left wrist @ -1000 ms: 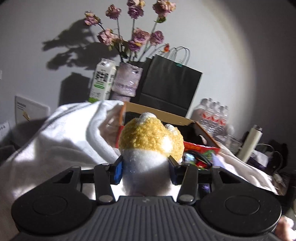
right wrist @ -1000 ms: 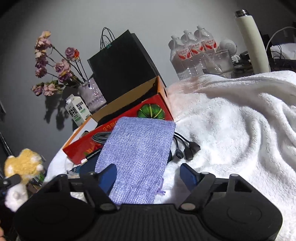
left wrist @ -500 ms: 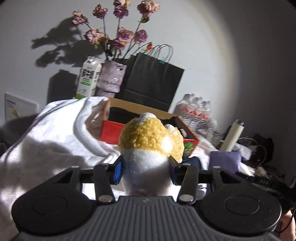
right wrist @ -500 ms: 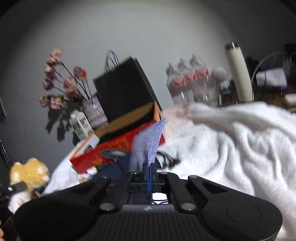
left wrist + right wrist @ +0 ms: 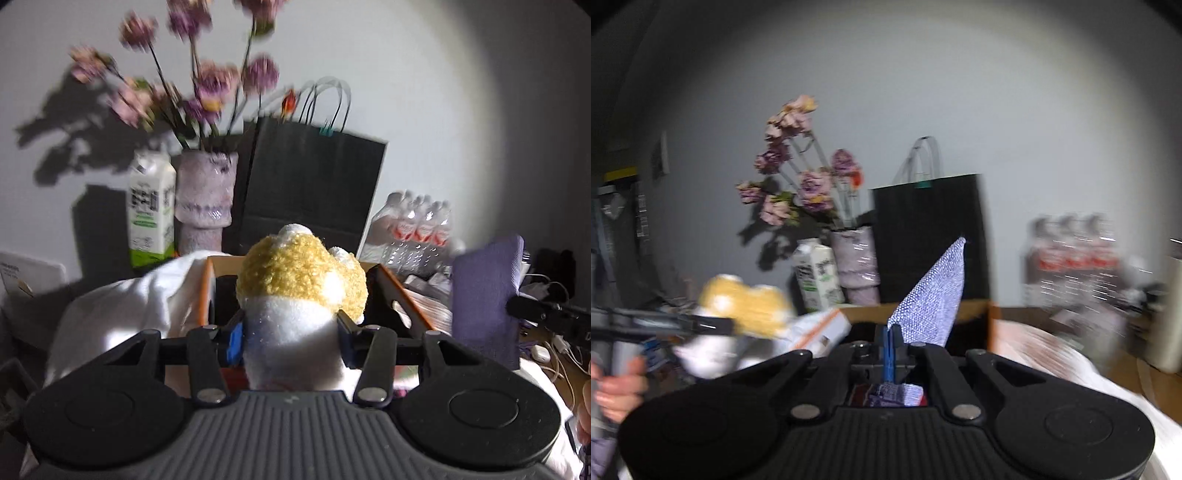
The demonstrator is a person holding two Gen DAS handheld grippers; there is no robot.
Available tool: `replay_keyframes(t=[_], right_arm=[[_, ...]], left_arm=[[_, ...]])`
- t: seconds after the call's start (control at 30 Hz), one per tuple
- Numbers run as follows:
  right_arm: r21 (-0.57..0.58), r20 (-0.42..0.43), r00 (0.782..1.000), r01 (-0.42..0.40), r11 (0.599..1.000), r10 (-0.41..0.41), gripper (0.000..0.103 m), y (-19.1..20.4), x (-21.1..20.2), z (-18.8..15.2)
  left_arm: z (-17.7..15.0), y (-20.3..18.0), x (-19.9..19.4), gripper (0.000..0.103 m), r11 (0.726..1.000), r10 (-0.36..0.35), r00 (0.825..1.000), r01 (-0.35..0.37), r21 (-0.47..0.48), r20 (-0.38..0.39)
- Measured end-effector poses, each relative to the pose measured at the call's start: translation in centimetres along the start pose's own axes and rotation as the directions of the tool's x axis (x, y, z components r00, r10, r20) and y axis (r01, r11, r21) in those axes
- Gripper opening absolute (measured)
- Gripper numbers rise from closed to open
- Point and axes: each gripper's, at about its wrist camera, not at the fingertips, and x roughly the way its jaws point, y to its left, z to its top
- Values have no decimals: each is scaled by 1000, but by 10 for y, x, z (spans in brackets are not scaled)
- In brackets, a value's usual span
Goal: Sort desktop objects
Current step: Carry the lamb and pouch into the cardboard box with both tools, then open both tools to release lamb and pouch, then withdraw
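My left gripper (image 5: 290,334) is shut on a yellow and white plush toy (image 5: 301,284) and holds it up in front of the open orange cardboard box (image 5: 399,295). My right gripper (image 5: 891,341) is shut on a lilac mesh pouch (image 5: 934,295), which stands up between its pads above the box (image 5: 993,314). The pouch also shows at the right of the left wrist view (image 5: 484,291). The plush toy shows at the left of the right wrist view (image 5: 746,308).
A black paper bag (image 5: 310,184), a vase of purple flowers (image 5: 205,199) and a milk carton (image 5: 151,210) stand against the wall behind the box. Water bottles (image 5: 417,229) stand to the right. A white towel (image 5: 122,310) lies to the left of the box.
The right gripper has shut on the lilac pouch and lifted it up from the towel. Both grippers have moved closer to the box, carrying their objects.
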Motion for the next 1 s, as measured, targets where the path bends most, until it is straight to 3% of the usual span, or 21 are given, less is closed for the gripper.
replay_keyframes(t=[0.1, 0.2, 0.27, 0.37, 0.4, 0.43, 0.5, 0.57, 0.63, 0.67, 0.77, 0.87, 1.0], right_arm=[[20, -77, 996, -35, 999, 37, 0, -16, 75, 32], [11, -217, 975, 51, 999, -47, 0, -47, 163, 40], [5, -321, 936, 153, 988, -143, 0, -70, 216, 32], [-52, -428, 865, 267, 962, -263, 1, -91, 262, 9], [-76, -443, 844, 300, 951, -302, 3, -94, 269, 3], [-93, -450, 827, 331, 939, -336, 12, -96, 274, -1], [-121, -464, 799, 369, 921, -382, 17, -97, 277, -5], [-124, -436, 815, 366, 922, -382, 39, -96, 267, -3], [-108, -404, 841, 347, 932, -360, 60, -90, 255, 4], [-98, -385, 855, 337, 936, -348, 65, -87, 249, 10], [-107, -336, 878, 323, 940, -340, 70, -70, 228, 23], [-105, -275, 916, 272, 956, -291, 79, -50, 194, 29], [-77, -221, 956, 178, 981, -191, 83, -26, 132, 19]], left_arm=[[25, 3, 69, 49, 1000, -27, 998, 26, -12, -59], [37, 38, 138, 49, 999, 7, 994, -12, -41, -108], [39, 55, 178, 48, 997, 26, 984, -39, -71, -177], [36, 59, 214, 51, 998, 50, 969, -58, -26, -241], [36, 60, 220, 60, 996, 85, 966, -92, -17, -246], [37, 62, 222, 76, 992, 122, 963, -127, -8, -239], [42, 64, 216, 84, 986, 167, 966, -167, 18, -199], [50, 67, 201, 86, 988, 152, 977, -151, 16, -147], [57, 69, 180, 95, 993, 115, 988, -115, 2, -100], [59, 70, 169, 97, 992, 124, 989, -124, 0, -81], [60, 66, 141, 97, 983, 181, 980, -179, 28, -87], [47, 57, 107, 97, 975, 218, 971, -214, 55, -101], [15, 40, 50, 97, 980, 191, 978, -185, 74, -87]])
